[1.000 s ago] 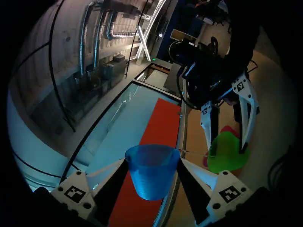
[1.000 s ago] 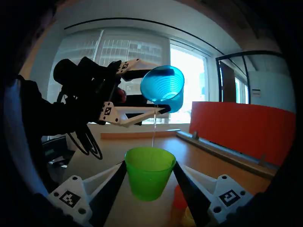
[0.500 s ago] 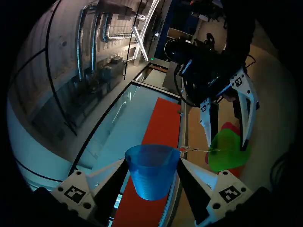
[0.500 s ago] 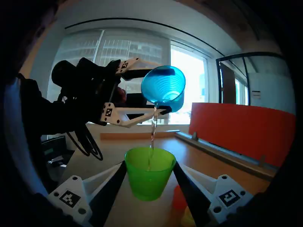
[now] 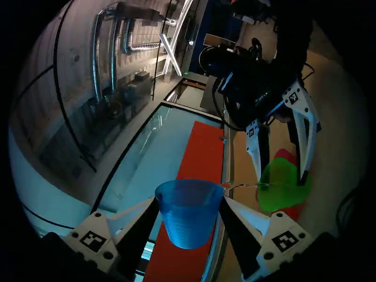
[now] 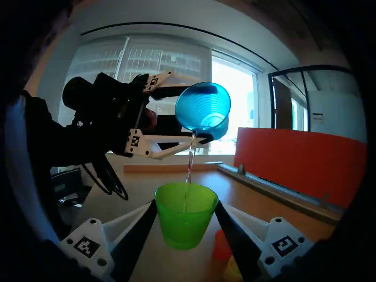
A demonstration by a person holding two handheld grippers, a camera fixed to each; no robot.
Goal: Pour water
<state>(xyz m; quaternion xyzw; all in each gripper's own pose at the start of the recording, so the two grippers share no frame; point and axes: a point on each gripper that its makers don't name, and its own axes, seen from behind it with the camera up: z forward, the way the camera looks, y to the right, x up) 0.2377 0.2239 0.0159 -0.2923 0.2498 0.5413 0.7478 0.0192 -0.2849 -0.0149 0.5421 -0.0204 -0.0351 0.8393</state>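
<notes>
So the left tool (image 5: 189,202) has the blue cup (image 5: 189,223) pinched between both fingers. A thin stream of water (image 5: 242,185) runs off its rim across to the green cup (image 5: 278,193), gripped by the right tool (image 5: 282,180) farther off, over the wooden tabletop (image 5: 242,160) beside a red panel (image 5: 199,150).
</notes>
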